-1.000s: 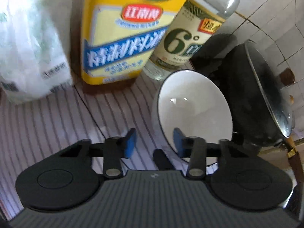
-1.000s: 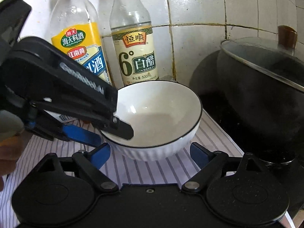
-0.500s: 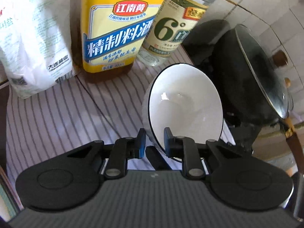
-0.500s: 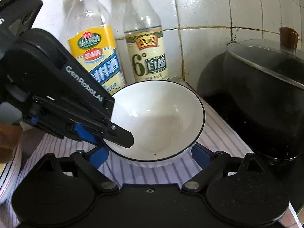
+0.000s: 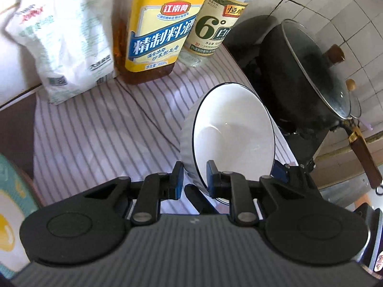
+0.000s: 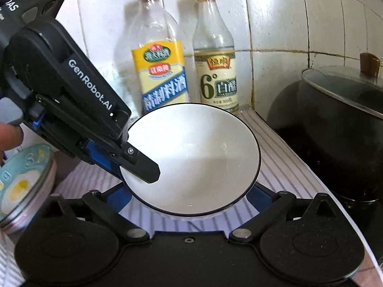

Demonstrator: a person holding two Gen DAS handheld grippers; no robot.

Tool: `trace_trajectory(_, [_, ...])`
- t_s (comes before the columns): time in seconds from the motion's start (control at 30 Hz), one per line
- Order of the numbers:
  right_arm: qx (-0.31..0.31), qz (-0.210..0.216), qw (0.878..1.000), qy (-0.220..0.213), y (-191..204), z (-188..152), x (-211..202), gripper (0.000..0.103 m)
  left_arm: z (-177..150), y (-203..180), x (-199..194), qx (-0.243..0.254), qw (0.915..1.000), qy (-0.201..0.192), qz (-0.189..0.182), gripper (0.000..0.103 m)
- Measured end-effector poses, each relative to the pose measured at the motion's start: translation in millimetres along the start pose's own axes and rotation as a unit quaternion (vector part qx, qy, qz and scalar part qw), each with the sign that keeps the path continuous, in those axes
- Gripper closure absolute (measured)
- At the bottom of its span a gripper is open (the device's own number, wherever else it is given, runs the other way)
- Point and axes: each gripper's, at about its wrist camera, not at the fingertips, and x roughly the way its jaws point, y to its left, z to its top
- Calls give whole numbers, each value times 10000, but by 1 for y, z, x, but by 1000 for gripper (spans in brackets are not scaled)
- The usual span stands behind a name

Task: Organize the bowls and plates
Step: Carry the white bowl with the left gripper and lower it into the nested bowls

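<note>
Left wrist view has the left gripper (image 5: 194, 177) low in the centre of the frame, its blue pads pinching the rim of a white bowl (image 5: 235, 138) with a thin dark edge — one pad on the ribbed outside wall, the other against the glossy inside. The bowl is tilted, its mouth facing the right of the frame, above a striped cloth (image 5: 95, 129). At the top of the frame stand a yellow-labelled bottle (image 5: 165, 28) and, just to its right, a clear bottle with a green "6°" label (image 5: 215, 26); a white bag (image 5: 64, 45) sits at upper left. A black pot with a glass lid (image 5: 308, 76) fills the right side, a brown handle (image 5: 366, 157) running toward the lower right. A patterned plate (image 5: 9, 215) shows at the left edge.

Right wrist view shows the same bowl (image 6: 198, 160) in mid-frame, with the left gripper (image 6: 141, 165) reaching in from the upper left and clamped on its near left rim. The right gripper (image 6: 191, 198) sits along the bottom, its jaws spreading wide and opening further — the bowl lies between the blue fingers (image 6: 115, 196) but they do not press on it. Both bottles (image 6: 162, 76) stand against the white tiled wall (image 6: 275, 12), the pot (image 6: 344, 129) at right, and the patterned plate (image 6: 21, 184) at lower left.
</note>
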Motion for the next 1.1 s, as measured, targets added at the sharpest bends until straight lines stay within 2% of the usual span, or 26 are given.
trace_trajectory(0.27, [-349, -129, 9987, -342, 38, 4, -50, 1, -24, 3, -55, 39, 9998, -49, -213, 85])
trace_trajectory(0.4, [-567, -159, 9966, -582, 58, 5, -78, 1, -41, 10, -85, -105, 9991, -194, -367, 85])
trace_trajectory(0.6, [-675, -107, 9942, -825, 89, 3, -108, 1, -65, 15, -125, -124, 9990, -366, -212, 86])
trace_trajectory(1.1, [-1190, 260, 9908, -592, 158, -11, -168, 0, -141, 41, -189, -469, 9979, -434, 37, 86])
